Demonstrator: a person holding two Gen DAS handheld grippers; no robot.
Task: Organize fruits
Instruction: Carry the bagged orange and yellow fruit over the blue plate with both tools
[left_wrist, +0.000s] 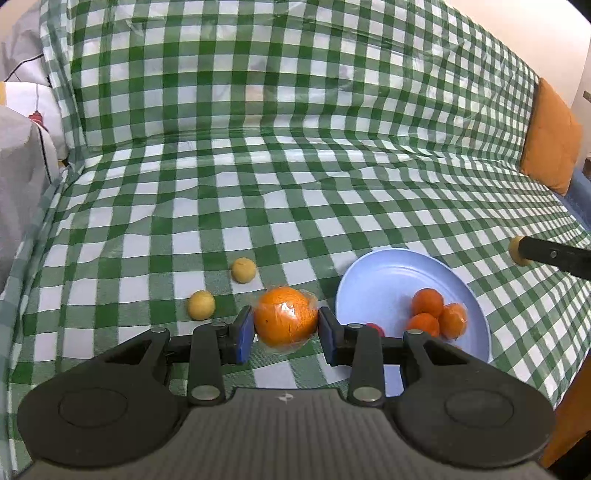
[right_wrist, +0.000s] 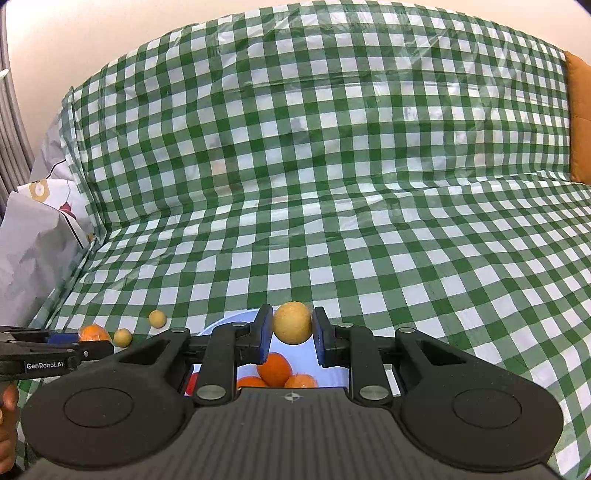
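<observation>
My left gripper is shut on a plastic-wrapped orange just left of the light blue plate. The plate holds three small oranges and a red fruit, partly hidden behind my finger. Two small tan fruits lie on the cloth left of the orange. My right gripper is shut on a tan fruit above the plate, over the oranges. The right gripper also shows at the right edge of the left wrist view.
A green-and-white checked cloth covers the seat and backrest of a sofa. An orange cushion stands at the far right. Grey and white fabric is piled at the left edge. The left gripper and its orange show at the left of the right wrist view.
</observation>
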